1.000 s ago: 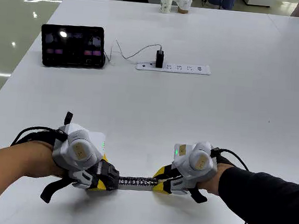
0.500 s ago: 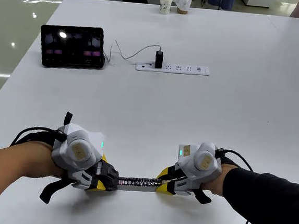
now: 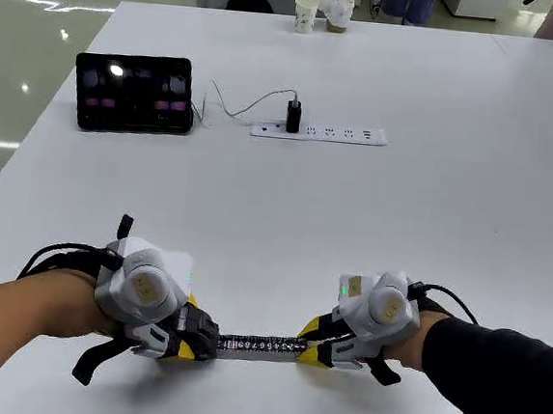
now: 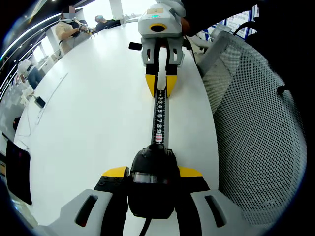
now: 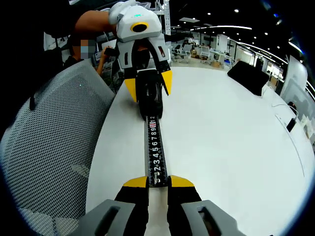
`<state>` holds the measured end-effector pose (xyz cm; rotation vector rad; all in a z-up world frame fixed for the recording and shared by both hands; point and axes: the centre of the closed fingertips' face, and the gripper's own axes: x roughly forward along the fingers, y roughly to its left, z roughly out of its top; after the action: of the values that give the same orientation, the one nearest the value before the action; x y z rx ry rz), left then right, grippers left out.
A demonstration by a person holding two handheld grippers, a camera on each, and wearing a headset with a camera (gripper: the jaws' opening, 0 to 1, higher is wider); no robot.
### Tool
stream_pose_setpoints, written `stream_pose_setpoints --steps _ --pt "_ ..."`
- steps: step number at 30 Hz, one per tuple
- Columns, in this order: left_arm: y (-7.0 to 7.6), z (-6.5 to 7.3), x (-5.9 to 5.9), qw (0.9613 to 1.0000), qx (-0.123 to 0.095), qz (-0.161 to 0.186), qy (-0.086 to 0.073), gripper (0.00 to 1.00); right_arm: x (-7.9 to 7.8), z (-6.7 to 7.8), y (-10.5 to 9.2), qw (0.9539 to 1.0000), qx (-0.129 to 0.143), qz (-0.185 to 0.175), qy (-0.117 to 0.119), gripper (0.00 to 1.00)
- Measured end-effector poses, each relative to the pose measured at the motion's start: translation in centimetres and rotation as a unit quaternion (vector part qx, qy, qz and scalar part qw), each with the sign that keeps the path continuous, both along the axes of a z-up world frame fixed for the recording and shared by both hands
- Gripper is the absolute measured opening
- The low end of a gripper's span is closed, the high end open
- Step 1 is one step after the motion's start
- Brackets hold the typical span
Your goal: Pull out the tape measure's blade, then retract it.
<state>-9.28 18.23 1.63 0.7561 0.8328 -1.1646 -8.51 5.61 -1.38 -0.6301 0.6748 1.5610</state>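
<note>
Down at the near edge of the worktop (image 3: 354,204), the left gripper (image 4: 152,173) has its fingers clamped round the black tape measure case (image 4: 151,191). The blade (image 5: 153,147) runs flat across to the right gripper (image 5: 158,181), whose fingers are pinched tight on its tip. The right gripper view shows the numerals crisply. The head view adds a tablet (image 3: 134,92) and a power strip (image 3: 319,131) well behind.

Smooth, matt white surface (image 3: 354,204); on it, a tape's matt black plastic case (image 4: 152,189) and dark, faintly glossy blade (image 3: 257,344). Left tongs (image 3: 193,333) and right tongs (image 3: 311,344) wear glossy white plastic shells. By the near edge, a chair (image 4: 256,123) of grey mesh.
</note>
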Motion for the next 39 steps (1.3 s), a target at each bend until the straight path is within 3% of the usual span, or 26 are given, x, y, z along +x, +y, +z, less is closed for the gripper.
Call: stream_pose_setpoints --steps 39 --pt "0.0 0.0 -0.1 1.0000 0.000 0.001 0.000 0.31 0.3 0.2 -2.6 1.0000 -0.006 -0.006 0.004 0.10"
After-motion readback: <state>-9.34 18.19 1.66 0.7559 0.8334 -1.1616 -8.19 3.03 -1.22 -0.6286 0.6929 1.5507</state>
